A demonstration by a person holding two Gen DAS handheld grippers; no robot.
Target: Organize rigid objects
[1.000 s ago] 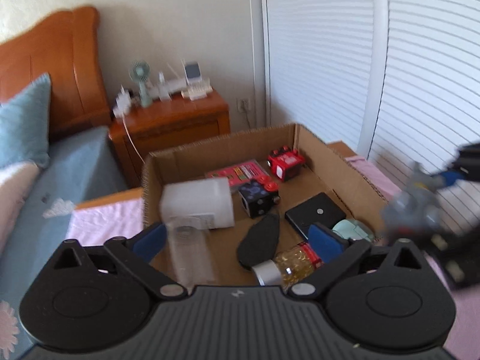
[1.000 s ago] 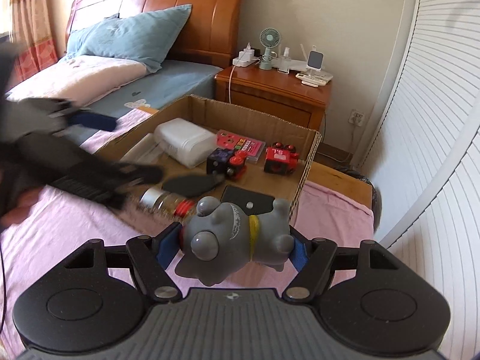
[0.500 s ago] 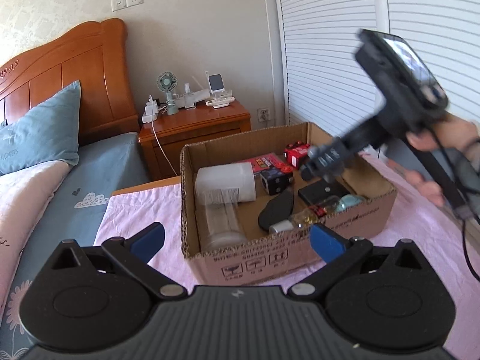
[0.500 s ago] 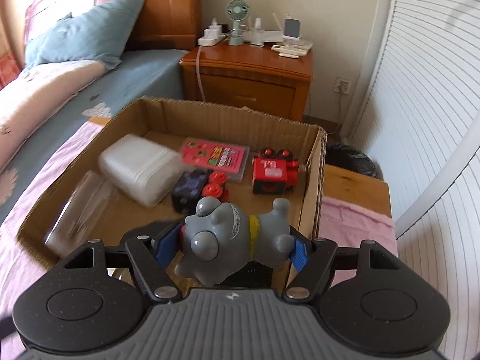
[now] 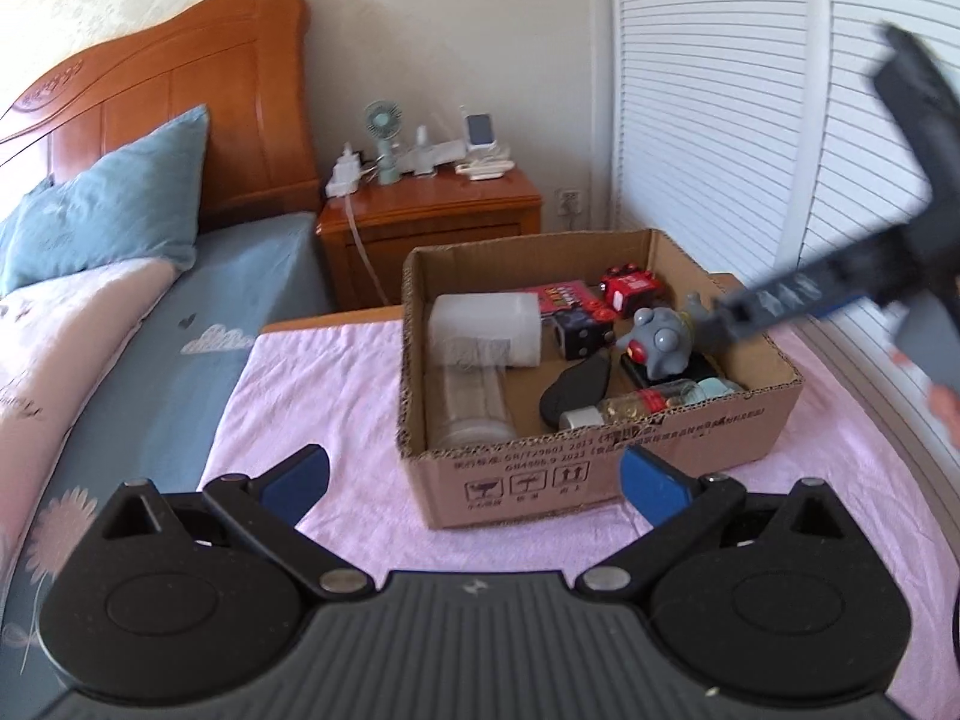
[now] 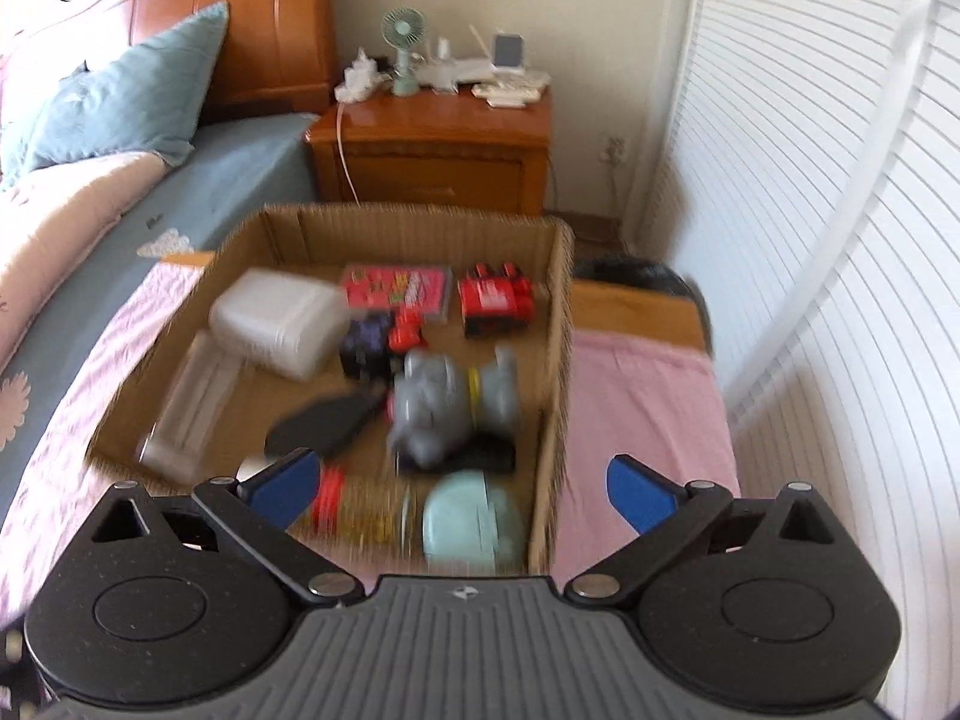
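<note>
A cardboard box (image 5: 600, 468) stands on the pink cloth and holds several objects. The grey toy figure (image 5: 660, 345) lies inside it near the right wall, also blurred in the right wrist view (image 6: 444, 408). My right gripper (image 6: 459, 492) is open and empty above the box's near right corner. My left gripper (image 5: 474, 477) is open and empty, in front of the box's near wall. The right gripper's body shows blurred in the left wrist view (image 5: 852, 276).
In the box: a white container (image 5: 486, 330), a clear jar (image 5: 468, 402), a black flat piece (image 5: 576, 387), a red toy (image 5: 630, 288), a glass bottle (image 6: 360, 513), a pale green case (image 6: 471, 525). A wooden nightstand (image 5: 432, 222) and bed (image 5: 90, 324) stand behind; slatted doors (image 5: 780, 120) right.
My right gripper opened and let go of the grey toy, which now lies in the box. My left gripper pulled back from the box.
</note>
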